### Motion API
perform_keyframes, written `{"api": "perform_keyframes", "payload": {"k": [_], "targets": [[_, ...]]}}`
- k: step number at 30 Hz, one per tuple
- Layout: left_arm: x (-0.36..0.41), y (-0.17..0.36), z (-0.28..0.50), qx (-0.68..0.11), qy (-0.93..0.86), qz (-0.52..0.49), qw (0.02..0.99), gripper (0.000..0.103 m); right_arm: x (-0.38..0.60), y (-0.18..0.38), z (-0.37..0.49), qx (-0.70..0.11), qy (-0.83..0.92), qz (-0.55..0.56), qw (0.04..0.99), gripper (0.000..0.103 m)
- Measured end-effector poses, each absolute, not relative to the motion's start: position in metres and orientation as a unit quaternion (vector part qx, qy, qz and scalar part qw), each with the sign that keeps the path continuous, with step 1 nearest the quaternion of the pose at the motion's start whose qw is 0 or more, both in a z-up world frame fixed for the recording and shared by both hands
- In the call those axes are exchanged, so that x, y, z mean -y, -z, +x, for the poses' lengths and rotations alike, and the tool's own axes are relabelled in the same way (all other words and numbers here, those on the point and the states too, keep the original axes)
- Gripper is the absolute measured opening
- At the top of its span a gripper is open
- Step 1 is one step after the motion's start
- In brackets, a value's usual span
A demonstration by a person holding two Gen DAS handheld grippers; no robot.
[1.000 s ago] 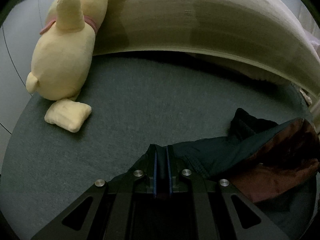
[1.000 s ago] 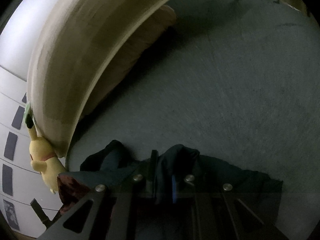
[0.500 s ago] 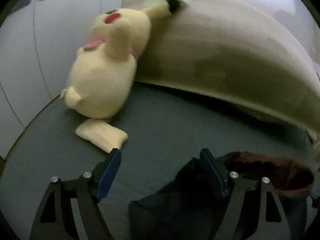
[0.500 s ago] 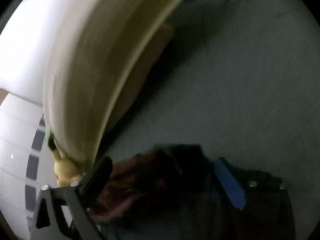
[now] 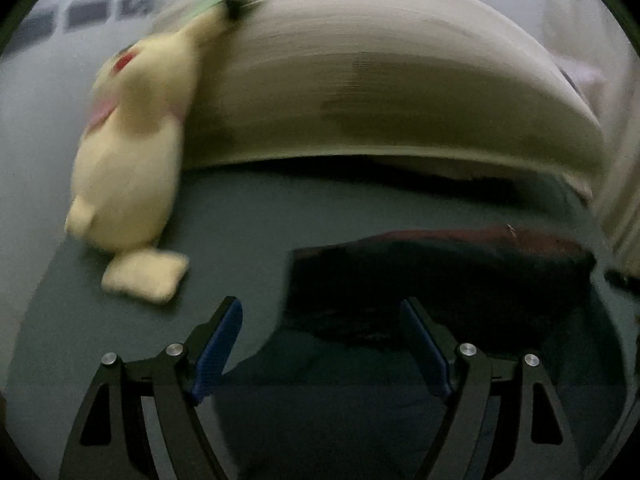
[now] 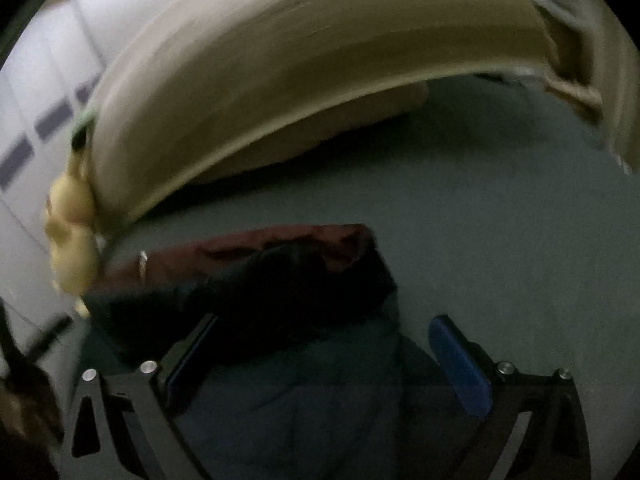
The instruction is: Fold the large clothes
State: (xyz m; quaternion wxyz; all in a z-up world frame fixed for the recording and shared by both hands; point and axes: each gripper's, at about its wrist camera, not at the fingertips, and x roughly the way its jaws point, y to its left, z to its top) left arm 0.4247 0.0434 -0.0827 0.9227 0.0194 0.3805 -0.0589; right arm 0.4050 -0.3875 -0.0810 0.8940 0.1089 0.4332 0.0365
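A dark navy padded garment with a reddish-brown fleecy lining lies bunched on the grey-green bed cover, directly ahead of and beneath both handheld tongs. The left gripper hangs over the near edge of the cloth with its blue-padded fingers spread wide apart and nothing between them; the garment's navy shell runs under the gap, while the lining sits just beyond the fingertips and toward the right one. The right gripper is likewise spread wide and empty, its blue pads standing either side of the navy fabric, with the dark folded mass and its rust-coloured lining heaped just ahead, toward the left finger. Beyond the left tongs and off to their left, a pale yellow plush toy with a red cheek spot leans against a long beige padded headboard that curves across the far side of the bed. From the right tongs, the same plush shows at the far left edge, beside the headboard's end. Both views are blurred.
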Motion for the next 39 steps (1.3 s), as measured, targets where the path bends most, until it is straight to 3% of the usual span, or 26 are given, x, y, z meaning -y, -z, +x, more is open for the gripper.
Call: {"api": "perform_keyframes", "payload": {"k": [2, 5, 7, 8, 11, 13, 16, 21, 25, 31, 35, 39], "targets": [[-0.02, 0.087, 0.433, -0.376, 0.044, 0.079, 0.922, 0.081, 0.375, 0.087, 0.415, -0.452, -0.017, 0.074, 0.889, 0.103], [-0.02, 0.104, 0.46, -0.418, 0.026, 0.058, 0.906, 0.081, 0.38, 0.098, 0.43, -0.475, 0.009, 0.074, 0.877, 0.099], [-0.025, 0.119, 0.478, -0.457, 0.004, 0.046, 0.888, 0.081, 0.386, 0.111, 0.445, -0.502, 0.023, 0.091, 0.86, 0.074], [-0.029, 0.126, 0.485, -0.47, -0.003, 0.034, 0.882, 0.081, 0.389, 0.114, 0.448, -0.509, 0.034, 0.092, 0.855, 0.074], [-0.041, 0.147, 0.497, -0.504, -0.018, 0.002, 0.863, 0.083, 0.39, 0.13, 0.46, -0.534, 0.052, 0.098, 0.838, 0.078], [-0.046, 0.15, 0.499, -0.507, -0.02, -0.015, 0.862, 0.083, 0.39, 0.134, 0.463, -0.541, 0.067, 0.093, 0.833, 0.088], [-0.05, 0.132, 0.487, -0.476, -0.017, -0.012, 0.879, 0.083, 0.396, 0.124, 0.452, -0.525, 0.057, 0.123, 0.84, 0.088], [-0.086, 0.081, 0.429, -0.392, -0.013, -0.047, 0.919, 0.083, 0.427, 0.072, 0.384, -0.435, 0.031, 0.202, 0.877, 0.088], [-0.13, 0.06, 0.354, -0.353, -0.002, -0.106, 0.93, 0.083, 0.462, 0.054, 0.291, -0.367, 0.007, 0.309, 0.877, 0.097], [-0.177, 0.099, 0.257, -0.371, 0.006, -0.218, 0.903, 0.084, 0.477, 0.098, 0.135, -0.34, -0.016, 0.422, 0.84, 0.102], [-0.188, 0.128, 0.23, -0.394, -0.001, -0.298, 0.869, 0.085, 0.466, 0.154, 0.107, -0.373, -0.022, 0.486, 0.79, 0.102], [-0.177, 0.135, 0.232, -0.394, 0.008, -0.325, 0.86, 0.085, 0.455, 0.161, 0.125, -0.365, -0.032, 0.493, 0.789, 0.102]]}}
